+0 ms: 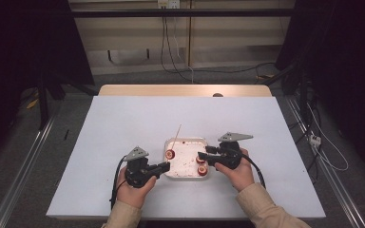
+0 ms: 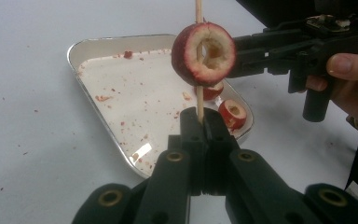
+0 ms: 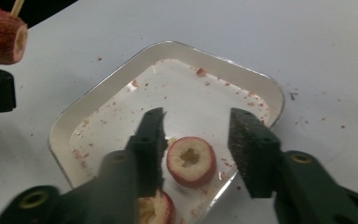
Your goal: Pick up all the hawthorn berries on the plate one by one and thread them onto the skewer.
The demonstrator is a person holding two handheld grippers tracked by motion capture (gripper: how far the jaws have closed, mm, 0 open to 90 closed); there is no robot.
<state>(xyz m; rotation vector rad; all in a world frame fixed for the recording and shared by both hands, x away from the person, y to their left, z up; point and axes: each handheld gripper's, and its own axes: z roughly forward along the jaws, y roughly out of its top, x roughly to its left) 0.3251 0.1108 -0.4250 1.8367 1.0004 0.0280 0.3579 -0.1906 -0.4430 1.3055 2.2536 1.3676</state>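
Note:
My left gripper point(image 2: 200, 117) is shut on the lower end of a thin wooden skewer point(image 2: 198, 100). A cored red fruit piece point(image 2: 204, 53) is threaded on the skewer and held above the white tray point(image 2: 88, 46). In the high view the left gripper point(image 1: 165, 166) is at the tray's left edge, and the skewer point(image 1: 176, 134) slants up and away. My right gripper point(image 3: 198, 119) stands open over the tray point(image 3: 168, 49), its jaws on either side of a cored fruit ring point(image 3: 191, 161) lying there. A second piece point(image 3: 157, 210) lies nearer, partly hidden by the jaw.
The tray point(image 1: 186, 142) sits near the front middle of a white table point(image 1: 123, 123) and is speckled with red fruit crumbs. Bare table surface lies all around it. Cables run across the floor beyond the table's far edge.

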